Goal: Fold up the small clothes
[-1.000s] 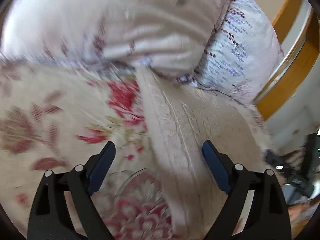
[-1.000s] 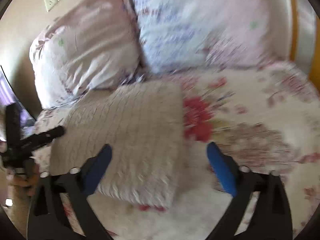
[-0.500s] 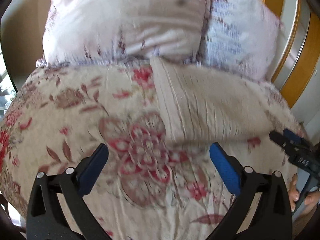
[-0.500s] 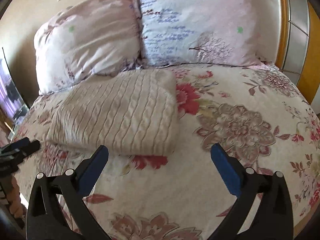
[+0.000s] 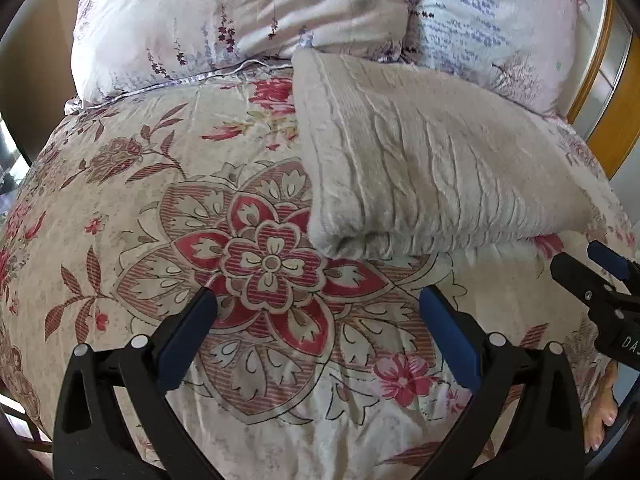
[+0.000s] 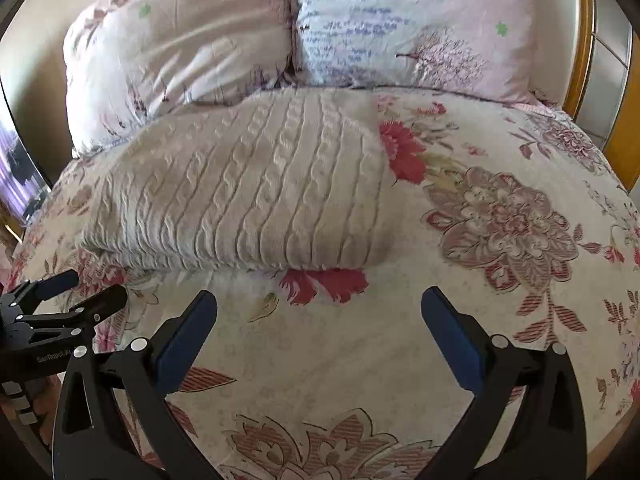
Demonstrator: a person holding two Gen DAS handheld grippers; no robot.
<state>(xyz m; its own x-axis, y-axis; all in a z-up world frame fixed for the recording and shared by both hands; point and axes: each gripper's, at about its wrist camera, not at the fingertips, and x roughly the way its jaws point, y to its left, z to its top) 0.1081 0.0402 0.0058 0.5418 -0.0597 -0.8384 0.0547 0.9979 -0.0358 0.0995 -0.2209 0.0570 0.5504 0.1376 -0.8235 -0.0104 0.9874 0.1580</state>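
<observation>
Left wrist view: looking across a floral bedspread of cream cotton with red and brown flowers point(image 5: 120, 208), toward a cream cable-knit sweater folded into a thick rectangle point(image 5: 432, 168). Lying on the far right part of the bed, its far edge touching two pale pink printed pillows point(image 5: 248, 12). Left gripper point(image 5: 318, 312) hovering above the big red flower, blue-padded fingers point(image 5: 188, 334) spread wide and holding nothing, well short of the knit's near fold. Poking in at the right edge, the other black tool.

Right wrist view: showing the same sweater point(image 6: 248, 196) left of centre, flat and squared, with its doubled near edge rounded and no sleeve or hem trailing out. Right gripper point(image 6: 318, 312) likewise gaping wide over bare bedspread point(image 6: 500, 320), gripping nothing, near the garment but not touching. Left gripper point(image 6: 88, 292) showing at the left edge, close to the sweater's near left corner.

Judging by the tidy stack and both tools standing clear: folding of this piece looking essentially finished. Remaining, at most, a light squaring of edges or moving to another garment; none visible here.
</observation>
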